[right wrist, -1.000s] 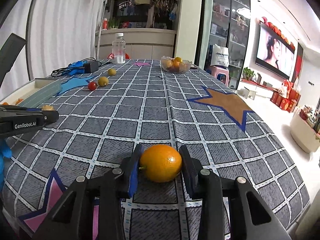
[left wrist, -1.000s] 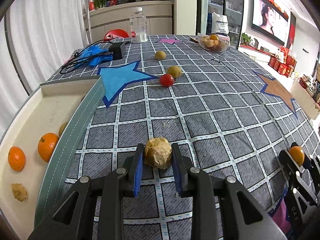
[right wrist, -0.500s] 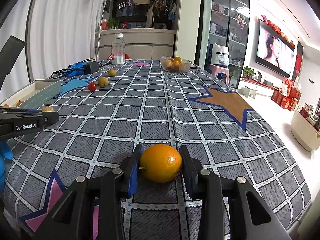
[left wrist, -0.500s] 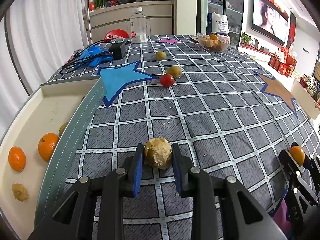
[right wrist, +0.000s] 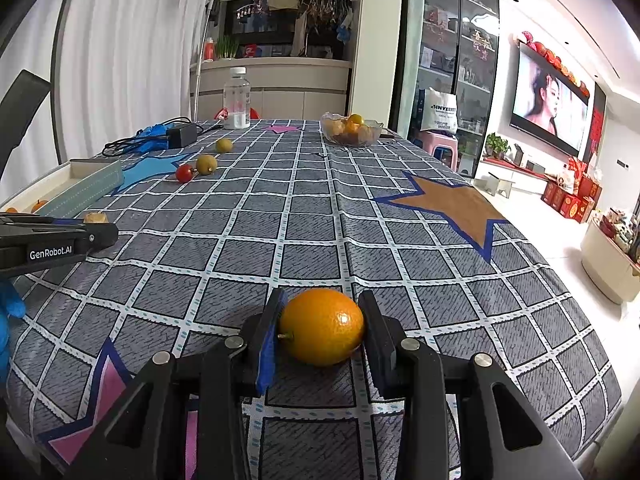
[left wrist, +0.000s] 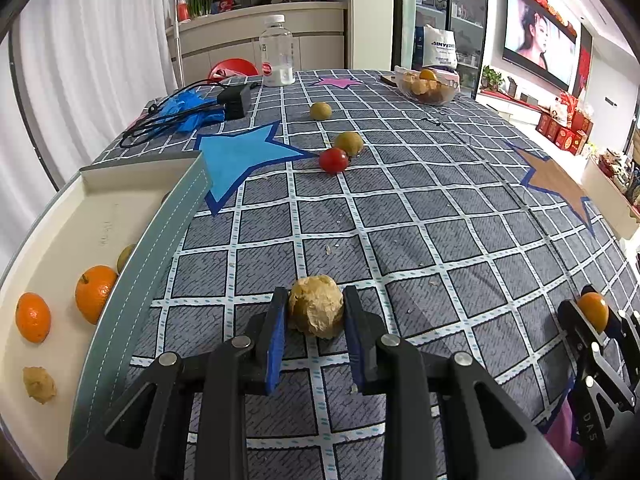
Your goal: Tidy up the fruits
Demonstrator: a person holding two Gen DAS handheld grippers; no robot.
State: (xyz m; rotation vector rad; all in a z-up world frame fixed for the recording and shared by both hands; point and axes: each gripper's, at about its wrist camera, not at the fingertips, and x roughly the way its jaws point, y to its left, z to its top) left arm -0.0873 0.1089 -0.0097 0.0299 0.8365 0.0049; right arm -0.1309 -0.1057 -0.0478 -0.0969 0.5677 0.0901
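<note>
1. Left gripper (left wrist: 316,314) is clenched on a wrinkled tan fruit (left wrist: 316,311) just above the checked tablecloth (left wrist: 440,216).
2. Right gripper (right wrist: 322,326) squeezes an orange (right wrist: 322,326).
3. Beside the left gripper, a tray (left wrist: 160,240) holds two oranges (left wrist: 95,293).
4. Farther off lie a red tomato (left wrist: 333,160) and a fruit bowl (left wrist: 426,87).

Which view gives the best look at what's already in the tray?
The left wrist view. It looks down into the tray, showing two oranges, a brownish wrinkled fruit and a partly hidden greenish one. The right wrist view catches only the tray's wall edge-on at far left, with slivers of orange.
</note>
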